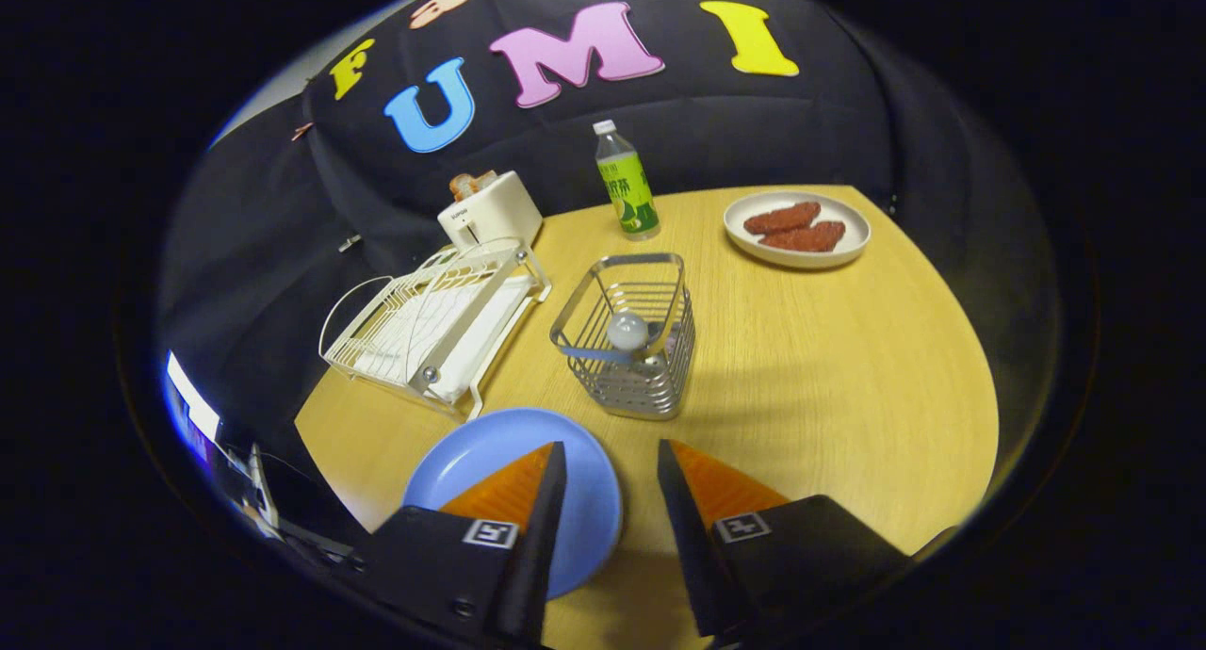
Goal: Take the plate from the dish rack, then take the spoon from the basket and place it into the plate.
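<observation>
**Spoon next: come down on the bowl that stands above the basket**

Between the fingers and just beyond them stands the wire basket (629,334), upright on the wooden table (848,367); the spoon (627,331) stands in it, its round pale bowl showing near the rim, the handle hidden among the wires below. The gripper (611,462) hovers short of the basket with its jaws parted to a moderate gap and nothing between them; the gap looks wider than the spoon's bowl, so I judge no further opening is needed.

The blue plate (513,495) lies flat on the table under the left finger, just beside the basket's near side and clear of the white dish rack (433,320), so the first half of the task looks done; the rack appears to hold no plate now.

To do this step well, I would bring the fingers forward and over the basket's rim, not through its wires; centre the spoon's bowl between the pads; close across the neck just under the bowl if it can be reached, since a rounded bowl may slip. Lift straight up until the handle clears the rim, lest the light basket tip or drag; then carry it the short way back and lay it low into the plate.

The bottle (627,181), toaster (490,212) and plate of food (797,228) sit well beyond and pose no obstacle.
</observation>
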The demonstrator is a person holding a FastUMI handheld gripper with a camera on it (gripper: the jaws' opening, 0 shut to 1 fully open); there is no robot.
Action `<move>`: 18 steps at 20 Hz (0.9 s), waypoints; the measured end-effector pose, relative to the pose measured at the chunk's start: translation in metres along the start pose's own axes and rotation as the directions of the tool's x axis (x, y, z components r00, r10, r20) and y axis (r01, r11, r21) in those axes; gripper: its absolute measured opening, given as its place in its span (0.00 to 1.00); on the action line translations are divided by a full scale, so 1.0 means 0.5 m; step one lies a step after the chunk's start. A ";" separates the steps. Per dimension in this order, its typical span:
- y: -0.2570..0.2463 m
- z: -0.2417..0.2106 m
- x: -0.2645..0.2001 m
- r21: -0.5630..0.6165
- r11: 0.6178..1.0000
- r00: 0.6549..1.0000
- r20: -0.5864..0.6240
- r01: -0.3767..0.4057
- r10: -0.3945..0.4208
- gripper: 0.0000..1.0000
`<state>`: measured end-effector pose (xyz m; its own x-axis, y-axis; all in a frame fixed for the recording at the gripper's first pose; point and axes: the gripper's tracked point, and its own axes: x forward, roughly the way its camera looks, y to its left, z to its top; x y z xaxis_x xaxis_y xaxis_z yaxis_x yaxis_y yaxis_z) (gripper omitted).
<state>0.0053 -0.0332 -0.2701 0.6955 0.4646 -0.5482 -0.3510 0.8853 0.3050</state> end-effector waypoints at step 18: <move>-0.005 0.160 0.046 -0.257 0.966 0.941 0.329 0.009 0.078 0.98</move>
<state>0.0725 -0.0265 -0.2210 0.8331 0.5002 -0.2360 -0.4940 0.8649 0.0892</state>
